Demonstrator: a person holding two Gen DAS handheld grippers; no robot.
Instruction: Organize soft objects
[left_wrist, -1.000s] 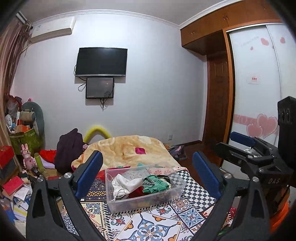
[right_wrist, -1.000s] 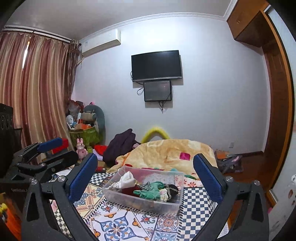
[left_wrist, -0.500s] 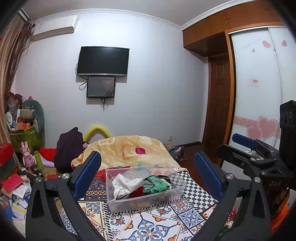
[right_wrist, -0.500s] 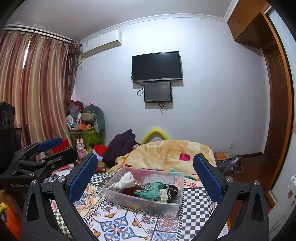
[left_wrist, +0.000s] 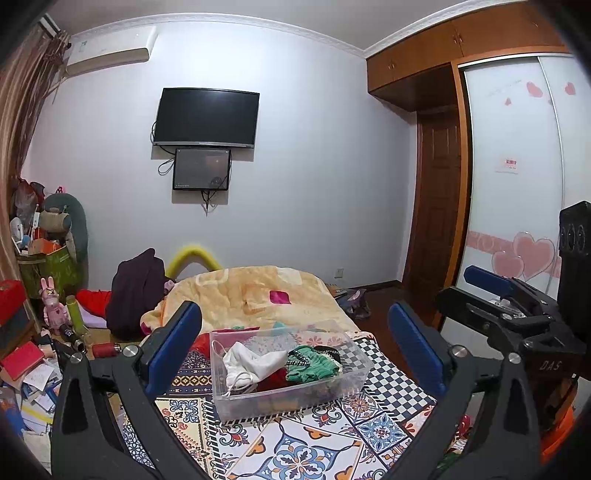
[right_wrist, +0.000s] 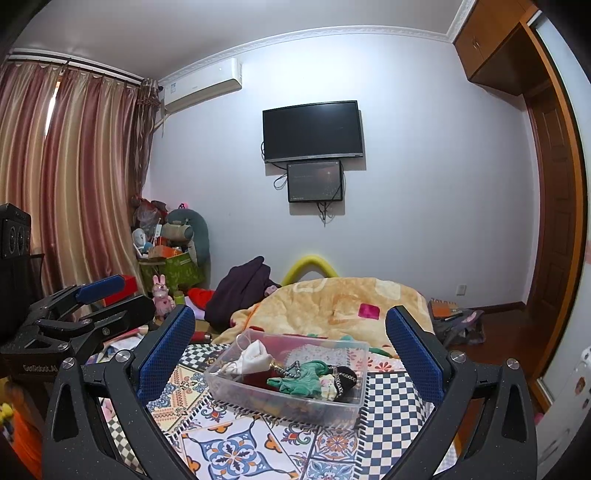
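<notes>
Two handheld grippers hovered level and side by side above a patterned cloth (left_wrist: 295, 446), both aimed at a clear plastic bin (left_wrist: 288, 369) holding the soft objects. The left gripper (left_wrist: 295, 350) had its blue-padded fingers (left_wrist: 173, 347) spread wide and empty, framing the bin between them; the right gripper (right_wrist: 291, 354) was held the same way, its fingers (right_wrist: 413, 354) wide apart and gripping nothing. Each gripper showed at the edge of the other's view, well clear of the bin.

Inside the bin lay a white cloth (left_wrist: 251, 363) at the left, a green fabric piece (left_wrist: 314, 363) beside it, and something dark red beneath them, possibly another garment, though the view was too crowded to tell. The bin rested on the cloth in front of a yellow blanket (left_wrist: 251, 291). A black television (right_wrist: 312, 131) hung on the far wall.
</notes>
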